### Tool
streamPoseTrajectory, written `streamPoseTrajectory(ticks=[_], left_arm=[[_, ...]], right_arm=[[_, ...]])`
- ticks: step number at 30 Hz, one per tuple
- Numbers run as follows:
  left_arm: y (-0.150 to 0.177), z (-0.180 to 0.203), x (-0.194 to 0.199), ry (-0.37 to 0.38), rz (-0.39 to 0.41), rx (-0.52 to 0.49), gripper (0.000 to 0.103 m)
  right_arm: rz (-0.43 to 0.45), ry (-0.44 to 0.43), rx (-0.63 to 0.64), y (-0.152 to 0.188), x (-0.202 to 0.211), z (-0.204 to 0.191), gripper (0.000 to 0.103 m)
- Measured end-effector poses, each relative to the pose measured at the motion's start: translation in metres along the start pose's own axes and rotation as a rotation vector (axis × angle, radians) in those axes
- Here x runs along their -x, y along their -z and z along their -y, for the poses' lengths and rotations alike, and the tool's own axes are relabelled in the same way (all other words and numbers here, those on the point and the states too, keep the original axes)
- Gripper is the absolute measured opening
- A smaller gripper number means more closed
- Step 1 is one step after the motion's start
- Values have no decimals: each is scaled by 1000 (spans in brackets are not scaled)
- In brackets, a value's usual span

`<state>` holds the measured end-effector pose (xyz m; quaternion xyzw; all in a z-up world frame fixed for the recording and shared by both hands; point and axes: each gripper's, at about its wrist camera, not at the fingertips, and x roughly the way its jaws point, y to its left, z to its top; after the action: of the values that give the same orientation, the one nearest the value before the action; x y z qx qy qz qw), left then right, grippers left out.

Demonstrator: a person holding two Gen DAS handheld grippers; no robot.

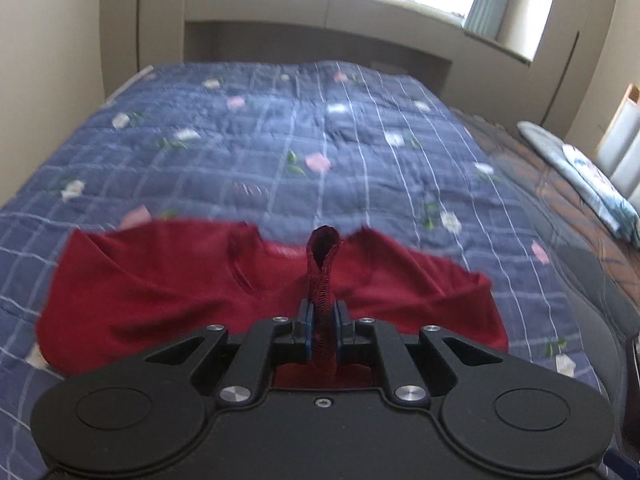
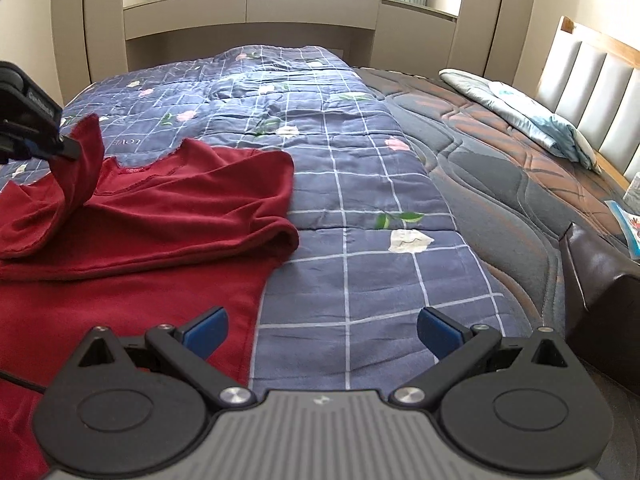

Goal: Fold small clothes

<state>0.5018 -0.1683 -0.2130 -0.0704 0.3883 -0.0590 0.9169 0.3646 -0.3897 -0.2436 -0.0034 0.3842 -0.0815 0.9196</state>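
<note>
**A:** Fingers first, nearest the lens. What does each pair hold?

**B:** The left gripper has its blue-padded fingers drawn nearly together on a stitched edge of the red garment, which stands up between them as a narrow folded strip. From the right wrist view, that same gripper sits at the far left with a lifted flap of the cloth in its tips.

**A:** And the right?

**B:** The right gripper has its fingers spread wide, holding nothing. The left one hangs over the garment's near edge, the right one over the quilt.

**A:** Where does the garment lie?

**B:** On the blue checked quilt on the bed, its upper part doubled over the lower, to the left in the right wrist view.

**A:** Any writing?

**B:** "LOVE", printed upside down on the quilt just beyond the neckline. A label on the left gripper's body is too blurred to read. Further off, a pale pillow lies by the headboard.
</note>
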Motion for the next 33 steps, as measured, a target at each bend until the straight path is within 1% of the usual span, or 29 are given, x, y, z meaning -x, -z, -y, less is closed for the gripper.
streamPoseTrajectory(ticks=[1,2,4,5,6,9,11,12,13,15,18,19,20,22,24,26,28,29,30,31,33], left_arm=[[1,1,-1,14,-10,0,18],[3,1,-3,24,-24,0,20],[3,2,-1,29,-35,-7,33],[4,2,-1,31,-38,-9,37],[5,0,-2,32,-44,-10,42],[5,-6,-2,33,-64,6,47],[4,-14,2,26,-64,28,56],[4,-20,4,16,-58,39,65],[4,-26,7,5,-51,46,69],[6,-39,12,-28,-44,52,73],[10,-65,19,-88,-48,63,85],[12,-76,22,-114,-46,67,89],[14,-86,25,-137,-45,71,91],[19,-111,29,-188,-50,82,96],[24,-135,32,-239,-61,97,97],[29,-161,36,-285,-75,121,98],[34,-186,39,-324,-85,145,98],[37,-197,41,-340,-86,153,98],[39,-207,43,-355,-86,159,99],[42,-217,44,-368,-90,161,99],[46,-234,46,-386,-100,161,99]], right_arm=[[-1,-2,-1,0,-1,0,103],[-2,-4,0,0,-1,0,103],[0,-10,1,-2,-2,-3,103],[3,-13,2,-3,-2,-4,103],[5,-16,4,-4,-2,-6,103],[12,-29,10,-7,-3,-13,103],[15,-48,17,-10,-5,-19,103],[17,-63,21,-11,-5,-22,103],[19,-86,27,-14,-6,-26,103],[21,-140,42,-21,-10,-35,103],[27,-242,54,-36,-18,-51,103],[21,-271,60,-42,-23,-57,103],[6,-299,68,-49,-31,-65,102],[-9,-347,60,-61,-44,-77,99],[-27,-382,57,-73,-58,-90,87],[-53,-383,55,-81,-73,-104,79],[-79,-383,49,-86,-86,-113,66],[-96,-384,43,-87,-92,-117,52],[-122,-377,40,-88,-100,-122,44],[-145,-367,39,-89,-105,-126,40],[-156,-352,33,-88,-109,-129,21]])
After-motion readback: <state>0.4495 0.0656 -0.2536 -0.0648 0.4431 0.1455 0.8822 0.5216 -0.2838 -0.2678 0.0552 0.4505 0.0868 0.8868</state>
